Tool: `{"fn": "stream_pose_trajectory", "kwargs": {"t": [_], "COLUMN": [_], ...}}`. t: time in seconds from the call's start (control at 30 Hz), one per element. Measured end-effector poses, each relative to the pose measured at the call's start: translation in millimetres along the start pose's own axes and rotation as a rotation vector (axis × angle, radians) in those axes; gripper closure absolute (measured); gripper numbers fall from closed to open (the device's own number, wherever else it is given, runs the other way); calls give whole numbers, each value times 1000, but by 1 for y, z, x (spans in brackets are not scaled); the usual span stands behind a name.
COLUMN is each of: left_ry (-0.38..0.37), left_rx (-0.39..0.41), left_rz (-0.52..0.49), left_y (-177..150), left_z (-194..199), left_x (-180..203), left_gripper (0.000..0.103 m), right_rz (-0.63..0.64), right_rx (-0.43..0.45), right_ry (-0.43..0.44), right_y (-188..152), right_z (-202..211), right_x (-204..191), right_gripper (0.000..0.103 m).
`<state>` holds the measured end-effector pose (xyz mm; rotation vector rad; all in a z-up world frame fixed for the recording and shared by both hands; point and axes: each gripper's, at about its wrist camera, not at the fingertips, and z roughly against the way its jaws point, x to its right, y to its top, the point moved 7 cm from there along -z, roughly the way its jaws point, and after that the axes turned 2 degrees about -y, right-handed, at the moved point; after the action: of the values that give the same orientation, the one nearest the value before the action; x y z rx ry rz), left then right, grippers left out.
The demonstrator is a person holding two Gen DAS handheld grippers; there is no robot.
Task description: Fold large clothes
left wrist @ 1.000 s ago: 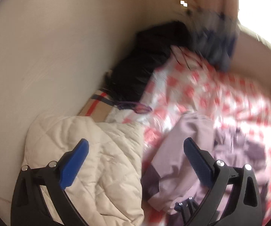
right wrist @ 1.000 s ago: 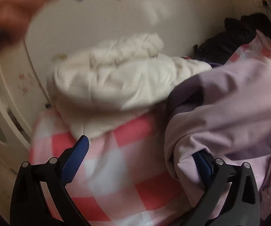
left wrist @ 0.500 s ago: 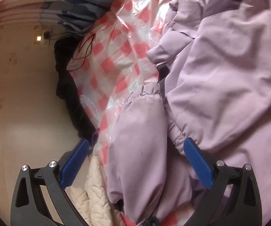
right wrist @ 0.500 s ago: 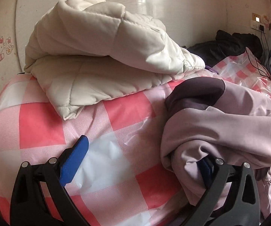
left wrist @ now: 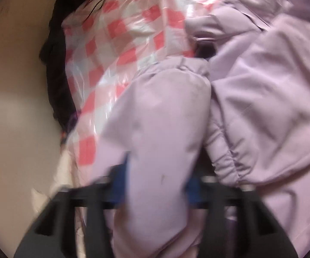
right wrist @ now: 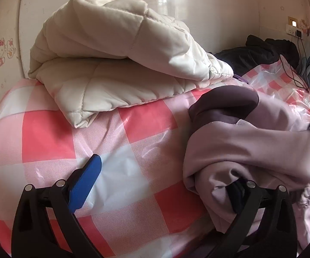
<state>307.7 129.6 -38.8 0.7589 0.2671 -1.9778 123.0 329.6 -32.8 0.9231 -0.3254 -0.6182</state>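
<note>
We've got the pink-checked bed cover point(right wrist: 133, 142) under everything. The lilac jacket point(right wrist: 251, 142) is heaped on its right side, with the cream quilted coat point(right wrist: 116, 49) folded up by the wall behind. Our left gripper point(left wrist: 157, 191) is closing on the jacket's sleeve point(left wrist: 161, 111); blurry, but the pads look pressed on. Our right gripper point(right wrist: 161, 185) is wide apart, one finger tucked under the jacket.
</note>
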Motion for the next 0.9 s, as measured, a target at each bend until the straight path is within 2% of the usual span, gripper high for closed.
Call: {"fn": "stream_pose_trajectory", "kwargs": {"t": [0.03,0.1,0.2,0.23,0.3,0.37,0.43,0.5,0.6,0.63,0.7,0.83,0.9], "left_ry": [1,-26,-120,-165,-307,-382,-442,-497,-588,-619,-674,-763,-828], "left_rx": [13,65,180,214,274,370,476,613,753,784,831,894,924], "left_rz": [33,125,346,412,553,668,740,810,882,883,856,731,679], "left_y": [-1,-2,-12,-19,-35,-56,-73,-89,-103,-102,-96,-66,-50], "left_z": [4,19,57,69,91,116,137,162,190,197,210,236,249], "left_x": [-8,-32,-88,-106,-145,-184,-212,-238,-257,-257,-248,-203,-177], "left_gripper": [82,84,85,85,85,85,85,85,85,85,85,85,85], "right_rz": [10,68,239,293,341,370,253,-8,-497,-657,-867,-1045,-1090], "right_rx": [-14,-49,-82,-83,-62,-116,-122,-126,-93,-117,-150,60,166], "right_ry": [-14,-57,-145,-187,-240,-300,-268,-177,36,89,234,497,564], "right_y": [-1,-3,-18,-27,-46,-72,-85,-90,-105,-118,-138,-135,-128], "right_z": [1,7,29,41,67,85,106,123,134,128,117,154,183], "right_x": [0,-2,-8,-6,6,31,65,118,209,237,267,294,313], "right_gripper": [6,6,6,6,6,6,6,6,6,6,6,6,6]}}
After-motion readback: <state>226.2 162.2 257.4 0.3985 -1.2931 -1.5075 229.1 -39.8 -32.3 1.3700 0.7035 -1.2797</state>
